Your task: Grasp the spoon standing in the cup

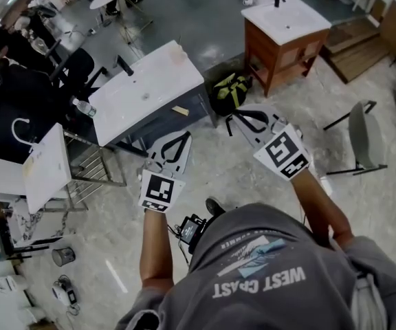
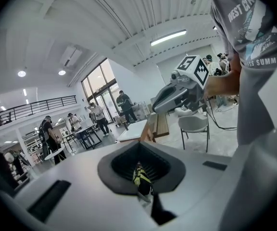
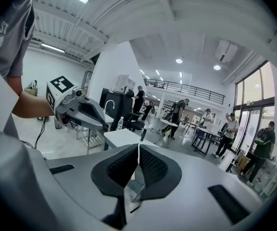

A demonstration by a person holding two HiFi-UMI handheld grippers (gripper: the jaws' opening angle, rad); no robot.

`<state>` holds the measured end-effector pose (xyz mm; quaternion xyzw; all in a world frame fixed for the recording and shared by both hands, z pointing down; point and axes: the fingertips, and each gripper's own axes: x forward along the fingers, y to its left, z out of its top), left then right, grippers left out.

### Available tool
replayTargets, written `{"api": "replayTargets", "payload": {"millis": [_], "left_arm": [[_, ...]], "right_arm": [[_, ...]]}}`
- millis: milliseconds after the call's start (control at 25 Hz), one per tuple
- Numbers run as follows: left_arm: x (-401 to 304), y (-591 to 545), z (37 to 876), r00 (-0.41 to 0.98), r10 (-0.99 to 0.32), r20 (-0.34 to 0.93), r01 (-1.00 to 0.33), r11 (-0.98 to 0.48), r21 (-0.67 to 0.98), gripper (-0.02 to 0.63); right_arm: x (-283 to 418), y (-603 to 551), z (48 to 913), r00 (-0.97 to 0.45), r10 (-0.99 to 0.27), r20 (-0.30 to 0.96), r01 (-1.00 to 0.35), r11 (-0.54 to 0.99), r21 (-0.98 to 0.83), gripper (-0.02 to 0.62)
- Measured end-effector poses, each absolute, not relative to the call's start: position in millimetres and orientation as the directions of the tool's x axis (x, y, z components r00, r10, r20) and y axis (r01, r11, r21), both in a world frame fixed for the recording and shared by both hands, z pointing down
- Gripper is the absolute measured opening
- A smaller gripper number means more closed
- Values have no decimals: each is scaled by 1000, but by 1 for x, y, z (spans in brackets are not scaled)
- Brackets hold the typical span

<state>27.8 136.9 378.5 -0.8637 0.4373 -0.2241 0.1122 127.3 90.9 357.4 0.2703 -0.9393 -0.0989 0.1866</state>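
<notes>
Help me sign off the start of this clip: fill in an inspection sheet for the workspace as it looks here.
Surface: pale floor lies under both grippers; a white counter stands ahead.
Job's things: nothing seen.
Clutter: a green-and-black backpack lies on the floor beside the counter.
Grippers: left gripper and right gripper are held out in the air, jaws together, nothing between them.
Cables: thin leads run from a black device at the person's waist.
Surroundings: a wooden vanity, a grey chair and people at desks.
</notes>
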Motion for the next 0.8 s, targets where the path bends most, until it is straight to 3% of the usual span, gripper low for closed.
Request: {"api": "replayTargets", "payload": {"millis": [800], "left_arm": [[-77, 69, 380, 594, -764, 253, -672, -644, -365, 2]], "right_arm": [[23, 28, 354, -719, -613, 327, -527, 788, 317, 34]]}}
